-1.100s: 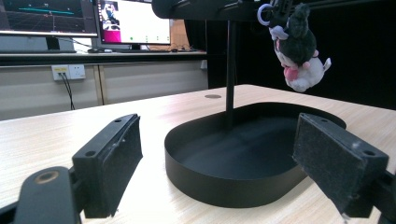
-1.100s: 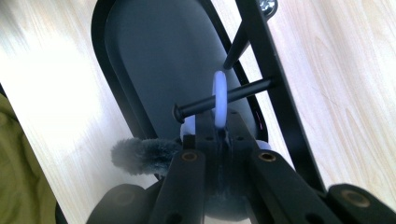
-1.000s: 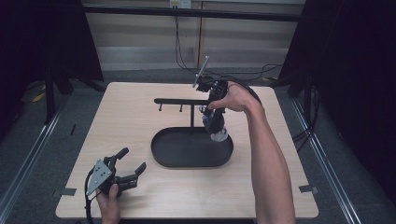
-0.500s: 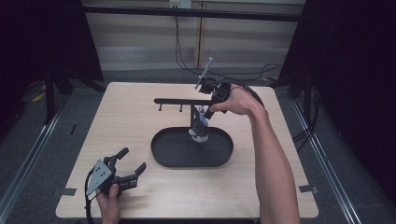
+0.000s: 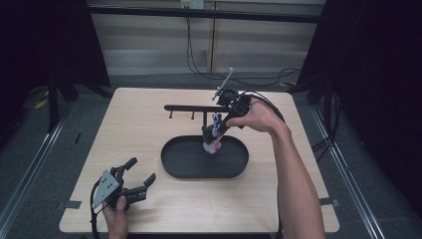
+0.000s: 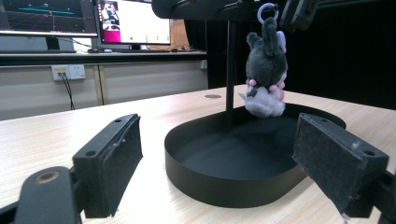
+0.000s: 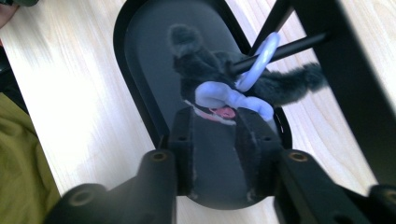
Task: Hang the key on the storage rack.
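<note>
Plush keychain [image 7: 219, 88] at frame centre, hung by its lilac ring [image 7: 256, 65] on the rack peg [image 7: 285, 49] above the black tray [image 7: 140, 70]; no legible writing. Right hand-held gripper [image 7: 219, 140] just opening, jaws apart below the toy. Left hand-held gripper [image 5: 137, 179] spread wide, lower left on the worktop [image 5: 129, 129].

High view: fixed above the near edge of the table [image 5: 124, 129], looking forward and down, far enough to take in the whole top.
Left gripper view: low at the near left corner, level across the tabletop, close to the black tray [image 6: 233, 186].
Right gripper view: steeply down from above, very close to the hanging plush toy [image 7: 219, 93].
Shared: tray [image 5: 184, 169], stand [image 5: 204, 117] and plush toy [image 5: 213, 142] in all three.
</note>
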The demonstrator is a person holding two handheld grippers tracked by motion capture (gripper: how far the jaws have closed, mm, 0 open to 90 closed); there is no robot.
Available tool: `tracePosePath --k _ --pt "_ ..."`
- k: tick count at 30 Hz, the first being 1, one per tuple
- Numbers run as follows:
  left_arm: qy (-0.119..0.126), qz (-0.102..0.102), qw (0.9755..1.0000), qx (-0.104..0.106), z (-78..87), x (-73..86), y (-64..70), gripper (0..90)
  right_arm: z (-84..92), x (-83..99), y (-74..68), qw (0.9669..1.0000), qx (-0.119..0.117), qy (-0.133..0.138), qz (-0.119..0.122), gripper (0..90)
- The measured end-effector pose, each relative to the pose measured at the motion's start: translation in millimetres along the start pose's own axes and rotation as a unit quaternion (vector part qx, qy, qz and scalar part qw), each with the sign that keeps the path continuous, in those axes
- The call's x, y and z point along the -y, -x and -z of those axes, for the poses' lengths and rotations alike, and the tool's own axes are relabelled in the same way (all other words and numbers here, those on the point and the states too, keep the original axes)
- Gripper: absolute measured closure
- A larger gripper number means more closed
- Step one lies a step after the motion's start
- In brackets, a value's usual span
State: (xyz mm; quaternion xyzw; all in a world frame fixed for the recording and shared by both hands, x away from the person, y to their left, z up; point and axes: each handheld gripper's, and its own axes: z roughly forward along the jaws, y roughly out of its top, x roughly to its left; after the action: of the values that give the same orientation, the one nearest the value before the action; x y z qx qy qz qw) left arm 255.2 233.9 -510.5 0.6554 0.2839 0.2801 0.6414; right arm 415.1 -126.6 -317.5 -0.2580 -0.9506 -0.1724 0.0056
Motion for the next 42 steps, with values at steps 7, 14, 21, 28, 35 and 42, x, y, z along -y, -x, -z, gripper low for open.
tracePosePath --k 7,14,21,28,35,42 --pt "0.000 0.000 1.0000 0.000 0.0 0.0 0.0 15.3 -0.8 8.3 -10.0 0.9998 0.000 0.022 -0.002 60.4" --pt "0.000 0.000 1.0000 0.000 0.0 0.0 0.0 15.3 -0.9 20.2 -17.9 0.9988 -0.004 0.048 -0.010 51.8" --pt "0.001 0.000 1.0000 0.000 0.0 0.0 0.0 15.3 0.5 37.4 -27.6 0.9948 0.000 0.101 -0.014 43.7" --pt "0.000 0.000 1.0000 0.000 0.0 0.1 0.0 15.3 -7.7 55.9 -46.8 0.9924 0.000 0.123 -0.008 37.2" --pt "0.001 0.000 1.0000 0.000 -0.2 0.1 0.0 15.3 -25.2 78.8 -60.9 0.9835 0.006 0.180 -0.019 31.6" --pt "0.000 0.000 1.0000 0.000 0.0 0.0 0.0 15.3 -46.5 103.6 -75.1 0.9652 0.040 0.252 -0.057 20.7"
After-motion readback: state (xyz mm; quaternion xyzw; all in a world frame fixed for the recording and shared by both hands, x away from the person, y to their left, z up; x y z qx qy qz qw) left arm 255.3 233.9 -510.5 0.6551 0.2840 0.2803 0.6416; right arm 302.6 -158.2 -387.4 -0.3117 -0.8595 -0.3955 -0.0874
